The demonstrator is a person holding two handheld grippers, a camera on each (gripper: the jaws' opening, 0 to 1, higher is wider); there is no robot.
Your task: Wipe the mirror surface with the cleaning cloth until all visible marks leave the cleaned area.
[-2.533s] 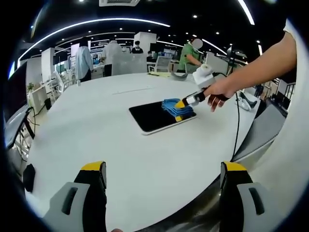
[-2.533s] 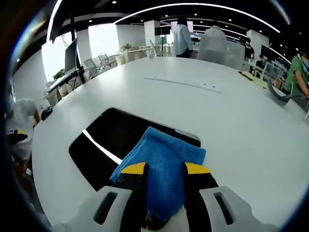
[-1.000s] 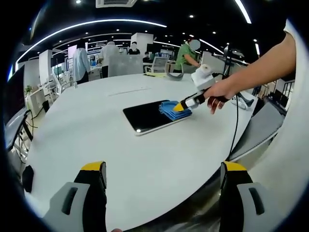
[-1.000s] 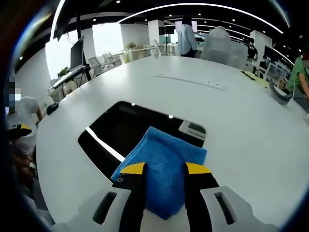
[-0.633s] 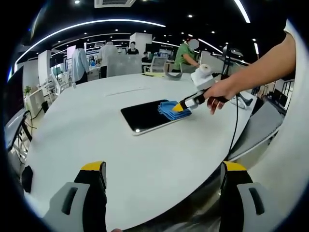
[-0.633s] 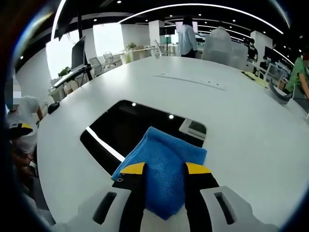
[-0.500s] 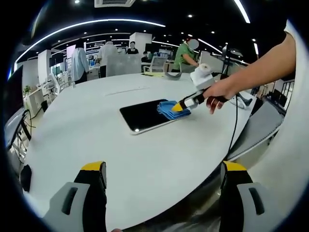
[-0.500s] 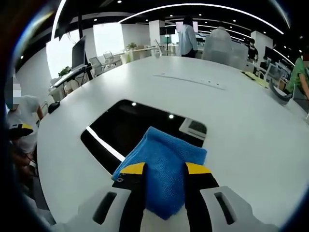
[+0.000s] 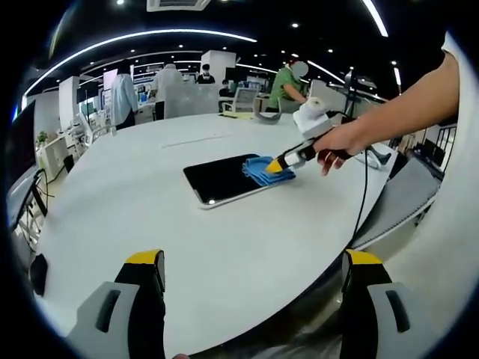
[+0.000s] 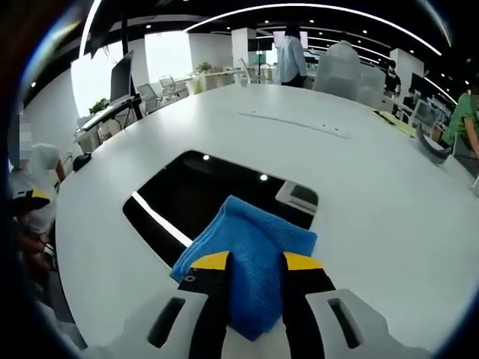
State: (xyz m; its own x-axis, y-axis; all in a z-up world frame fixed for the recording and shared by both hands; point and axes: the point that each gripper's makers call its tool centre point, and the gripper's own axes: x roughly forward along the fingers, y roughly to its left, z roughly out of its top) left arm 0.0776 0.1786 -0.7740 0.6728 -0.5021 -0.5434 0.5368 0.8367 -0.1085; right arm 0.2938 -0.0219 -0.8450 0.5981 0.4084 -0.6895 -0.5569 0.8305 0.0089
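Note:
A dark rectangular mirror (image 9: pixel 217 179) (image 10: pixel 202 194) lies flat on the round white table (image 9: pixel 135 187). A folded blue cleaning cloth (image 9: pixel 263 169) (image 10: pixel 251 247) rests on the mirror's near right end. My right gripper (image 10: pixel 254 273) is shut on the cloth and presses it onto the glass; in the left gripper view the right gripper (image 9: pixel 278 164) comes in from the right, held by a hand (image 9: pixel 337 143). My left gripper (image 9: pixel 253 295) hangs open over the table's near edge, far from the mirror, with nothing between its jaws.
The mirror reflects ceiling lights (image 10: pixel 157 218). A grey tray-like object (image 10: pixel 438 146) lies at the table's far right. Desks, chairs and several people (image 9: pixel 126 96) stand beyond the table. A black cable (image 9: pixel 365 196) hangs off the table edge.
The right gripper has slid the cloth slightly back toward the mirror's near end. The left view has shifted a little, and the left gripper stays open.

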